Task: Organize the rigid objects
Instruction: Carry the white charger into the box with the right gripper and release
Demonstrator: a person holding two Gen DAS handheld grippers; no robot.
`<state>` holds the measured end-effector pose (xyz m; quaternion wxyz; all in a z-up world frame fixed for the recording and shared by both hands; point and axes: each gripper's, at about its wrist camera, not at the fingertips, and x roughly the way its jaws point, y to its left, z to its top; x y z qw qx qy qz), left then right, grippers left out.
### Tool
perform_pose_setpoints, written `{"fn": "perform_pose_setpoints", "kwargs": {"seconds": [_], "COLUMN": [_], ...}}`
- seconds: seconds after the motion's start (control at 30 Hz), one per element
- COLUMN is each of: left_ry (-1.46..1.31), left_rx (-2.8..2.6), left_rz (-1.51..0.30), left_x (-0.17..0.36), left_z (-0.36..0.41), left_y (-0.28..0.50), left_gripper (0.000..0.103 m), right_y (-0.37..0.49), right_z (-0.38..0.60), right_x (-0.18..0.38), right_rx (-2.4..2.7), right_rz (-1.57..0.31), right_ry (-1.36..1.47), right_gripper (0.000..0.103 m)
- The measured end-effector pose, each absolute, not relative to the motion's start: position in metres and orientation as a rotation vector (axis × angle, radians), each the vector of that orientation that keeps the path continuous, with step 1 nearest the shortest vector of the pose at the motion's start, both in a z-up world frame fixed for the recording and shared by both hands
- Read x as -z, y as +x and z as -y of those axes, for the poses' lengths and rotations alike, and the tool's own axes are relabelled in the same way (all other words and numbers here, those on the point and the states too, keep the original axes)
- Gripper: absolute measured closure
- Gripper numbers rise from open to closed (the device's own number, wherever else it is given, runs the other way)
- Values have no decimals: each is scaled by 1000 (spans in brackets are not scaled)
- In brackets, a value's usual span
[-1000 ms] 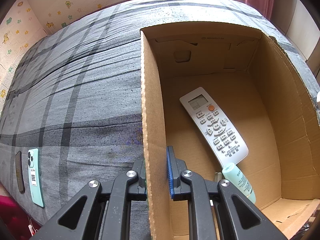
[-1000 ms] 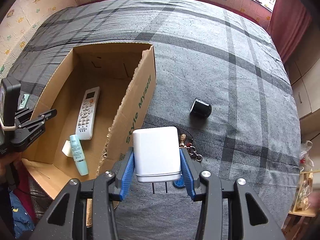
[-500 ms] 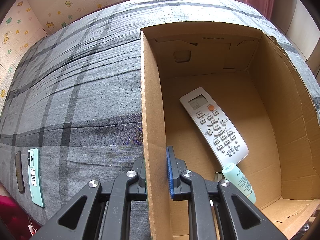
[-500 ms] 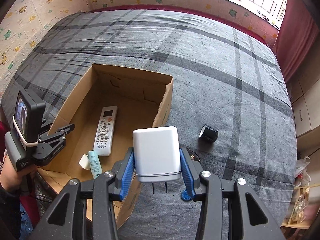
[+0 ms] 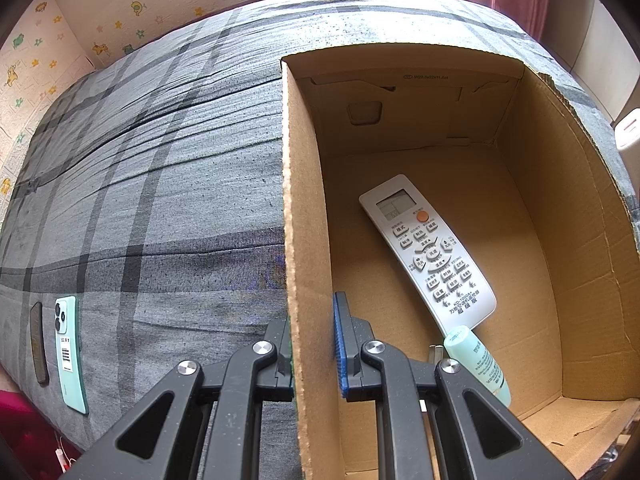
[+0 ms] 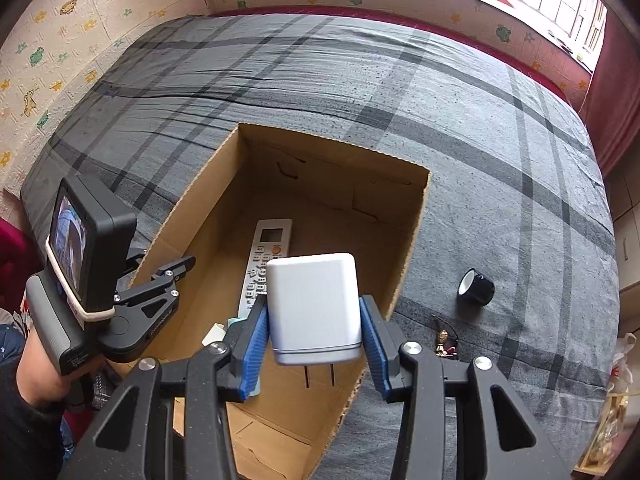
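Observation:
An open cardboard box (image 6: 404,248) lies on a grey plaid bed. My right gripper (image 6: 314,320) is shut on a white plug charger (image 6: 312,304) and holds it above the box's open top. Inside the box lie a white remote control (image 5: 428,252), also in the right wrist view (image 6: 266,256), and a pale green tube (image 5: 478,362). My left gripper (image 5: 312,336) is shut on the box's left wall (image 5: 300,216), one finger outside and one inside. It shows in the right wrist view (image 6: 176,276) at the box's left edge.
A mint green phone (image 5: 70,354) and a dark flat object (image 5: 38,344) lie on the bed left of the box. A black tape roll (image 6: 476,288) and a small keychain (image 6: 442,340) lie on the bed right of the box.
My right gripper has carried the charger up and to the left, from beside the box's right wall to above its opening. My left gripper has held still on the box wall.

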<state>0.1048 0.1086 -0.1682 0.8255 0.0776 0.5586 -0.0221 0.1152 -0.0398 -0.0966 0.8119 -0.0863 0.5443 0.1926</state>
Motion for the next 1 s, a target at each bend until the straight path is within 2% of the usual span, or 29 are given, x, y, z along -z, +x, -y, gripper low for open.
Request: {"fn": "perform_pose_setpoints", "kwargs": {"seconds": [1.0], "left_ry": [170], "left_rx": [47], "left_rz": [-1186], "left_x": [169], "left_z": [-107], "left_y": [105], "left_gripper": [88], "right_y": [114], "right_z": [-11], "right_x": [198], "right_rx": [-418], "right_rz": [-1380], "right_ry": [-246], "right_gripper": [56]}}
